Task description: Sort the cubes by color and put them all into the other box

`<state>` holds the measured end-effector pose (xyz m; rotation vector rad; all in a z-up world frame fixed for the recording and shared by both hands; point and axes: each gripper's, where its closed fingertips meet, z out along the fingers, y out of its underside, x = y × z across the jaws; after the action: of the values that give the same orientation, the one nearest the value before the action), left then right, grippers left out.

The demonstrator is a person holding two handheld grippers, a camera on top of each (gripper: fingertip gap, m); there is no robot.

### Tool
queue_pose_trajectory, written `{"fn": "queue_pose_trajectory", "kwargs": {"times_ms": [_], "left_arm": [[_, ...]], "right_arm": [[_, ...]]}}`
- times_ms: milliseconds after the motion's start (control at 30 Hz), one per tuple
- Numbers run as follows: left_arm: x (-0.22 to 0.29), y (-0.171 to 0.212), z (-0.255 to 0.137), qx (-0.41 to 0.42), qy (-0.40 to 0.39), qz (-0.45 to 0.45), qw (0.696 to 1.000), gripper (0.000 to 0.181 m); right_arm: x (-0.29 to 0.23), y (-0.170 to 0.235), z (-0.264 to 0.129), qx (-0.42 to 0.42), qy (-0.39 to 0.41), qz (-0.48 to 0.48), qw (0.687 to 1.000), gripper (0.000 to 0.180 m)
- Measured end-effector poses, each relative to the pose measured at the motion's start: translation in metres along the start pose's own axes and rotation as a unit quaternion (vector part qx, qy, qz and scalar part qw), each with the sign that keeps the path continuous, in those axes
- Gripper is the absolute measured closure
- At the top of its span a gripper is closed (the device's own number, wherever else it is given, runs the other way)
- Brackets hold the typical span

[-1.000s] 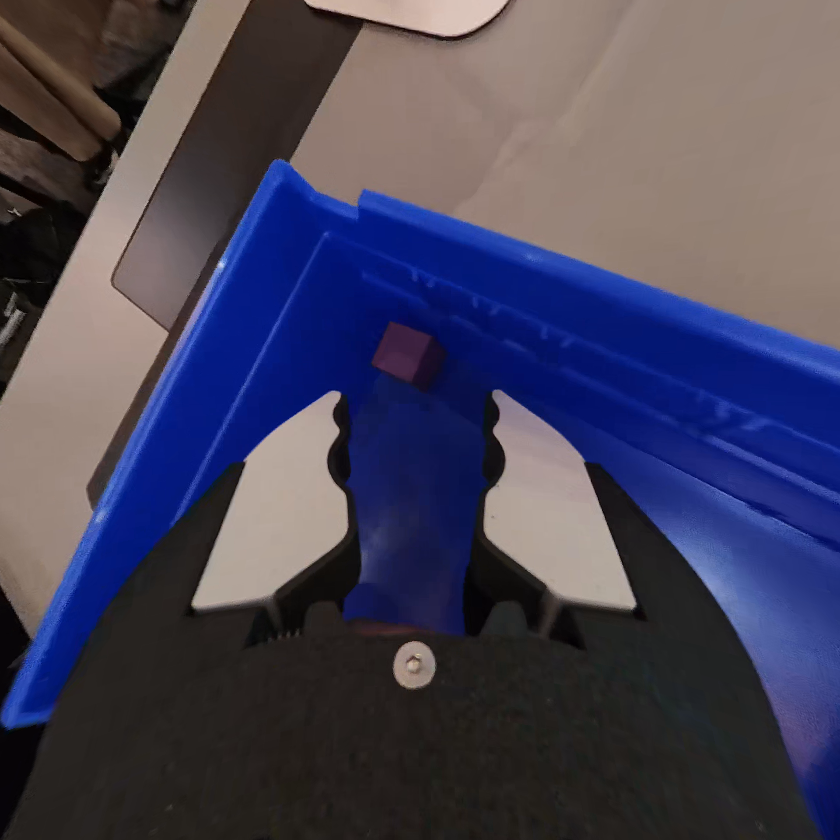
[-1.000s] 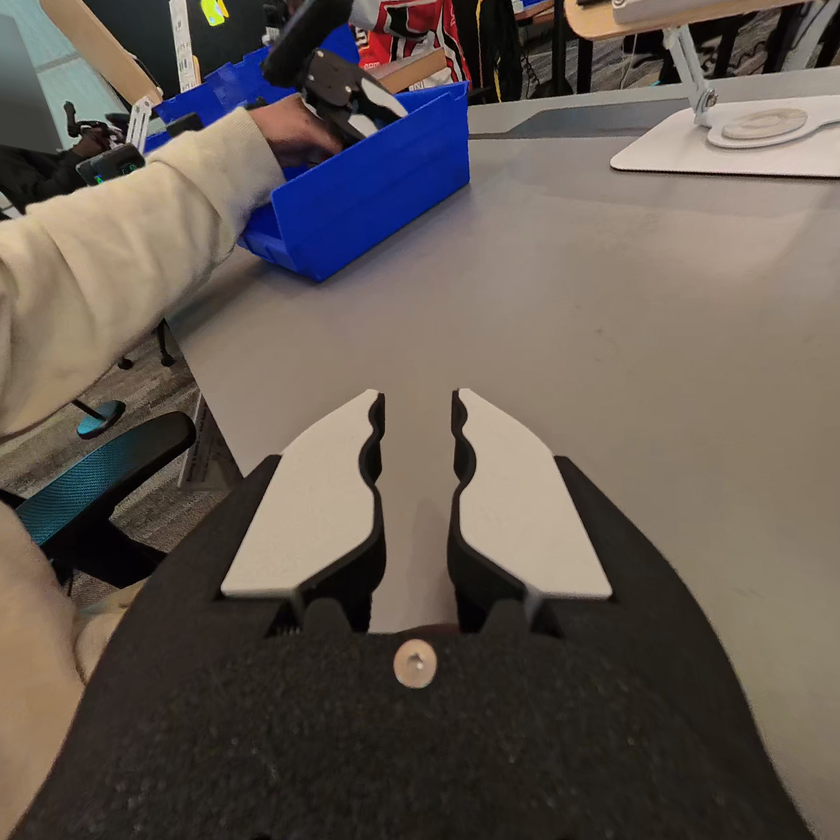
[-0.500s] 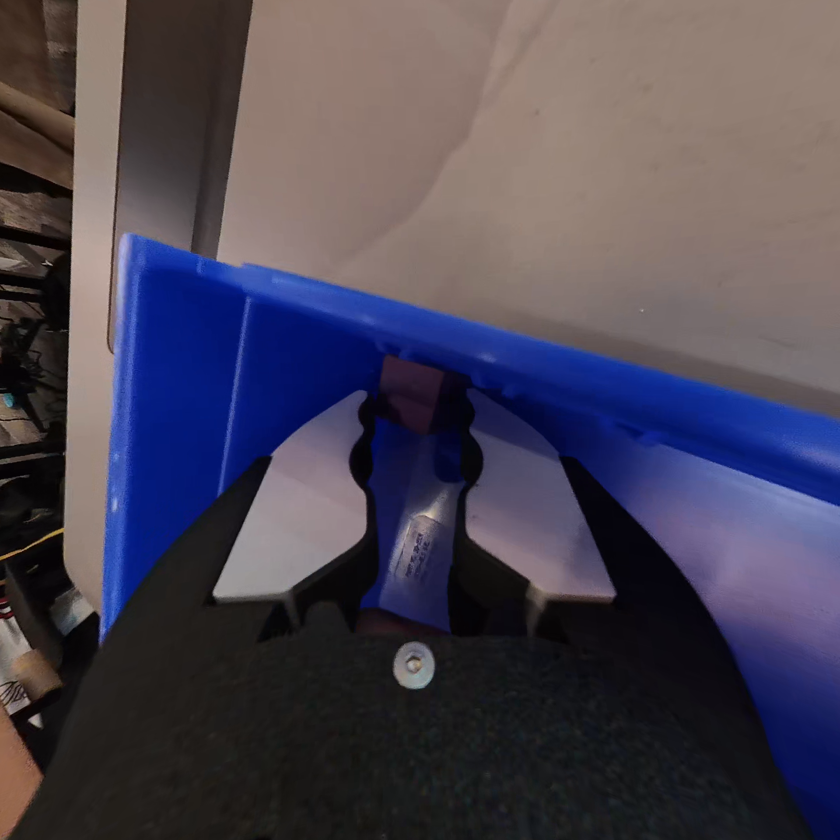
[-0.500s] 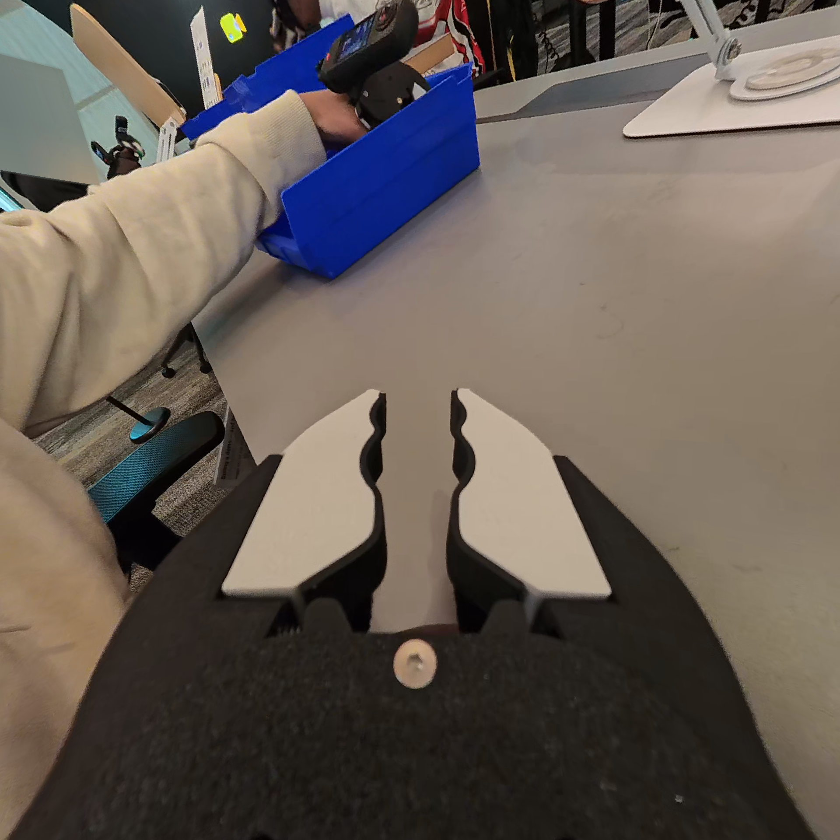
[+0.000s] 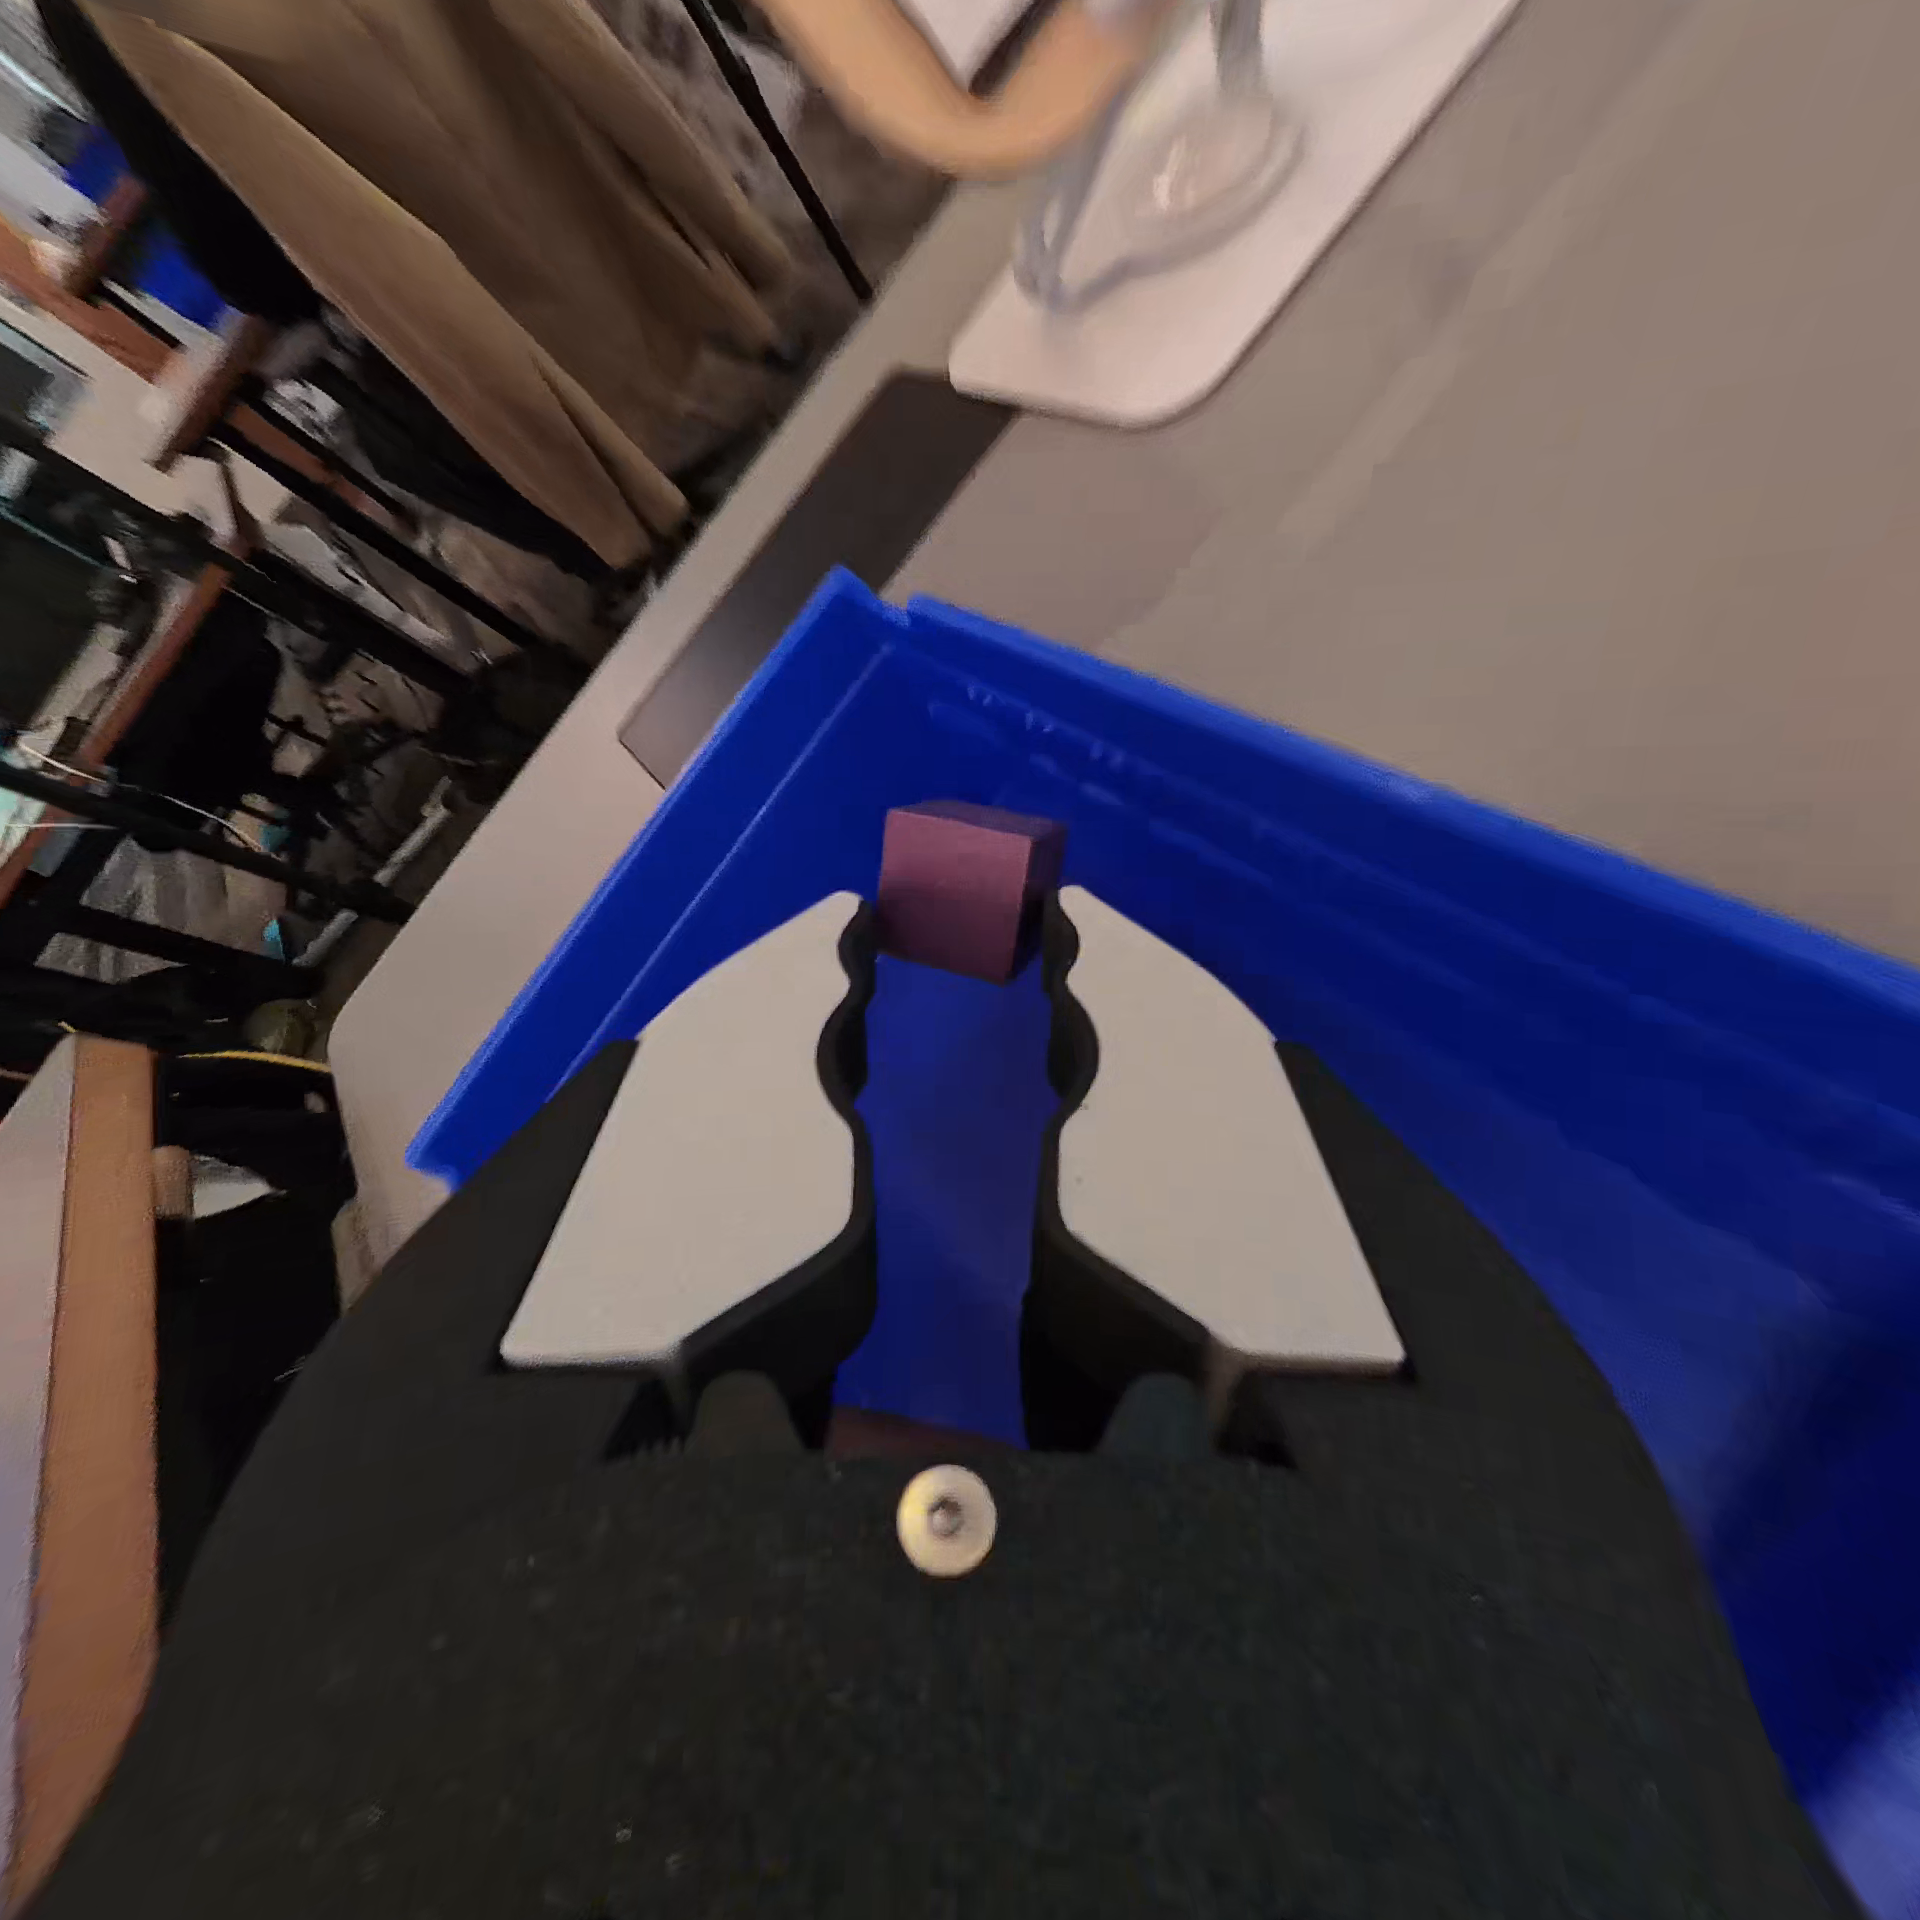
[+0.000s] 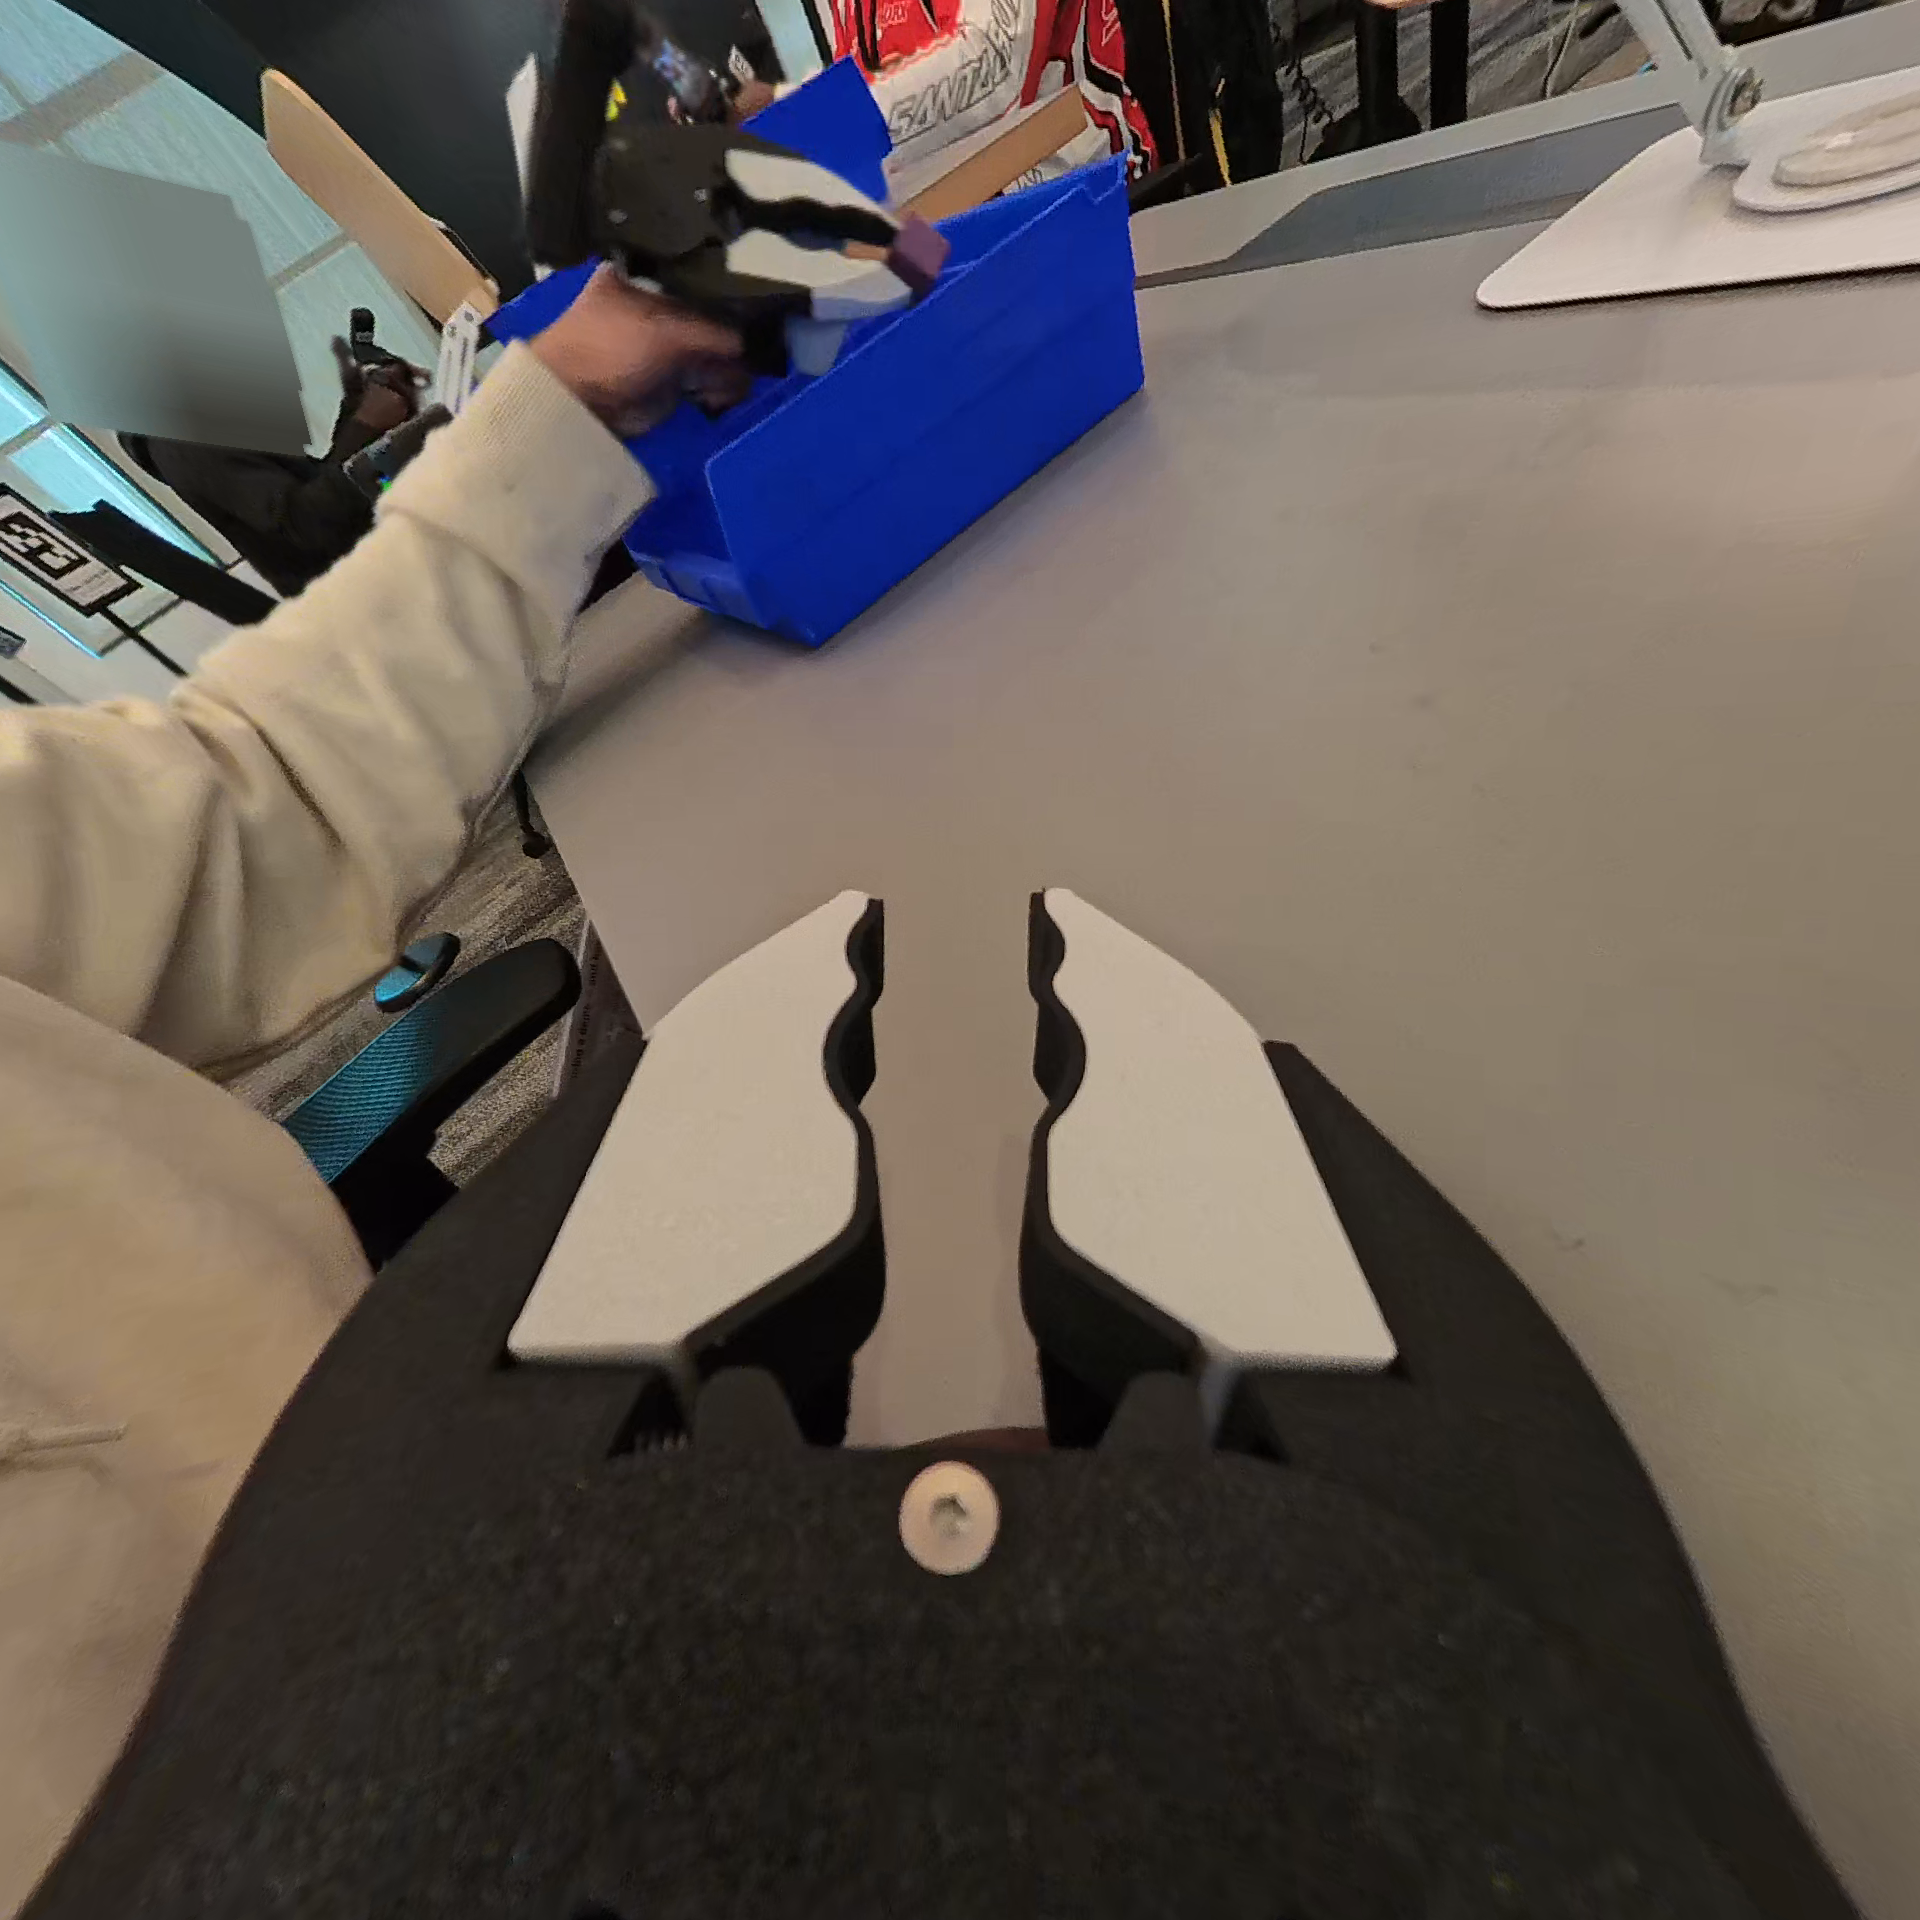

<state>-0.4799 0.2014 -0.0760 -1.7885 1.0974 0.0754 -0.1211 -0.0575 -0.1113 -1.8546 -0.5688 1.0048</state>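
Held small purple cube [image 5: 961, 896] pinched in left tool [image 5: 958, 914], raised above blue plastic box [image 5: 1455, 935] for carrying. Kept right tool [image 6: 956, 909] empty, parted, over grey bench [image 6: 1455, 675].

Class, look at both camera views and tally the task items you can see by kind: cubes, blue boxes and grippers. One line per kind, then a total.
Purple cube: 1, held in the left gripper
Blue boxes: 2, the near blue box and a second blue box behind it
Grippers: 2, the left one and the right gripper, which is empty
Total: 5
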Motion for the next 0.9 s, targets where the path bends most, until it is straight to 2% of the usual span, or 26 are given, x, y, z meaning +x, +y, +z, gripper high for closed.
{"fn": "queue_pose_trajectory", "kwargs": {"times_ms": [200,300,400,467,567,667,700,767,833,867,900], "left_arm": [[0.056,-0.036,-0.088,0.182,-0.020,-0.104,0.978,0.150],[0.086,-0.049,-0.109,0.225,0.004,-0.117,0.967,0.151],[0.115,-0.080,-0.120,0.268,0.048,-0.111,0.956,0.151],[0.139,-0.110,-0.120,0.296,0.090,-0.102,0.946,0.151],[0.177,-0.155,-0.108,0.315,0.139,-0.070,0.936,0.151],[0.212,-0.189,-0.082,0.316,0.174,-0.044,0.932,0.151],[0.222,-0.197,-0.074,0.315,0.187,-0.039,0.930,0.151],[0.241,-0.212,-0.060,0.319,0.210,-0.036,0.923,0.151],[0.256,-0.222,-0.049,0.318,0.226,-0.029,0.920,0.151],[0.263,-0.225,-0.044,0.315,0.231,-0.022,0.920,0.151],[0.269,-0.227,-0.041,0.315,0.235,-0.019,0.919,0.151]], "right_arm": [[-0.012,-0.011,0.004,-0.004,-0.052,0.021,0.998,0.153],[-0.015,-0.020,0.010,-0.004,-0.093,0.066,0.993,0.153],[-0.018,-0.038,0.020,0.003,-0.155,0.146,0.977,0.146],[-0.022,-0.058,0.031,0.012,-0.219,0.224,0.950,0.139],[-0.025,-0.092,0.050,0.040,-0.311,0.339,0.887,0.128],[-0.038,-0.113,0.065,0.043,-0.380,0.388,0.839,0.117],[-0.042,-0.117,0.068,0.042,-0.393,0.394,0.830,0.115],[-0.041,-0.118,0.076,0.043,-0.388,0.392,0.833,0.114],[-0.033,-0.117,0.079,0.047,-0.382,0.397,0.833,0.117],[-0.030,-0.117,0.076,0.051,-0.390,0.403,0.826,0.124],[-0.027,-0.116,0.072,0.052,-0.402,0.400,0.822,0.149]]}}
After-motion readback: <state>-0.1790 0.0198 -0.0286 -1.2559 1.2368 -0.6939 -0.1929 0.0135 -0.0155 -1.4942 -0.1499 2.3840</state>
